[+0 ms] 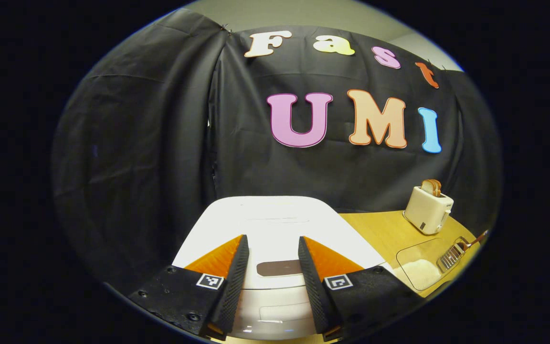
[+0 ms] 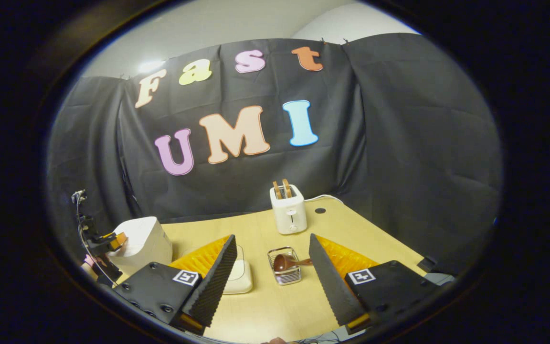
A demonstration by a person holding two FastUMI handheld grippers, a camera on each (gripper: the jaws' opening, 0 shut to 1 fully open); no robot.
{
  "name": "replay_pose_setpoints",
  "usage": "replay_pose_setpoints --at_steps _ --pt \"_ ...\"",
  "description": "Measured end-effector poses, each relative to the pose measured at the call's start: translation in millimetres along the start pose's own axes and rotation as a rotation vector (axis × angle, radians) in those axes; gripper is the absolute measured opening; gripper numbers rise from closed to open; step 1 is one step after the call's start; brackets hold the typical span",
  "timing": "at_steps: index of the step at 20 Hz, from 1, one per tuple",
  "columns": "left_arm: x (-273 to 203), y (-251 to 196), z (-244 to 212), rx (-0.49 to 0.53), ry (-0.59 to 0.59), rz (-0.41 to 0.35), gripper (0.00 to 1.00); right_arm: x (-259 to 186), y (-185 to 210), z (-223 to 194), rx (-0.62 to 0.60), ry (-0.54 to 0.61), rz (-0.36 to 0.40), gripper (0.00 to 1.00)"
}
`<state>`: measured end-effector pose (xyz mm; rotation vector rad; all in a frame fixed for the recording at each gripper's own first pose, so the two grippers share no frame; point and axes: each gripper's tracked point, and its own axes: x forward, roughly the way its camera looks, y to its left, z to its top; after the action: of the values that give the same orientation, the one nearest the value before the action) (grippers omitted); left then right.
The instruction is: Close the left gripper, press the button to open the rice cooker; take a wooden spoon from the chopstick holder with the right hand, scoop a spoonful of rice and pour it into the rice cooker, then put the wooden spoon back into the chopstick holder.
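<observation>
The white rice cooker (image 1: 275,224) sits right under my left gripper (image 1: 273,237), lid down, its dark panel (image 1: 277,267) showing between the open fingers. Farther right stand the clear rice container (image 1: 420,267) and the metal chopstick holder (image 1: 450,255) with the wooden spoon (image 1: 475,239). In the right gripper view my right gripper (image 2: 271,236) is open and holds nothing above the table. The chopstick holder (image 2: 284,270) with the wooden spoon (image 2: 287,262) lies just ahead between its fingers. The rice container (image 2: 241,279) is partly hidden by one finger. The rice cooker (image 2: 141,243) is at far left, with the left gripper (image 2: 108,241) at it.
A white toaster (image 2: 288,210) with bread slices stands at the back of the wooden table (image 2: 351,229), also the toaster (image 1: 428,209) at right in the left gripper view. A white cable runs behind it. Black cloth walls close the back and sides.
</observation>
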<state>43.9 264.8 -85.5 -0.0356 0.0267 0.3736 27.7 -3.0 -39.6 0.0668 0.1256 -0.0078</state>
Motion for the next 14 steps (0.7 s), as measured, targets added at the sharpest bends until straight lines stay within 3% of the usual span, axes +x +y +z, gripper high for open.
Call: replay_pose_setpoints --at_steps 5,7,8,10,14 --pt "-0.1 -3.2 0.7 0.029 0.046 -0.025 0.61 -1.3 13.7 6.4 0.002 -0.025 0.016 0.95" --pt "-2.8 -10.5 5.3 0.013 0.059 -0.05 0.71 -0.2 16.9 9.6 0.004 -0.034 0.022 0.98" --pt "-4.5 -11.0 6.7 0.014 0.065 -0.05 0.84 -0.4 18.3 12.1 0.003 -0.04 0.024 0.97" --pt "-10.2 -12.6 18.5 0.027 0.047 -0.044 0.93 -0.3 21.5 15.1 0.001 -0.049 0.031 0.97" --pt "-34.1 -24.8 46.7 0.026 0.001 -0.043 0.93 -0.5 23.2 22.6 -0.007 -0.071 0.041 0.96"
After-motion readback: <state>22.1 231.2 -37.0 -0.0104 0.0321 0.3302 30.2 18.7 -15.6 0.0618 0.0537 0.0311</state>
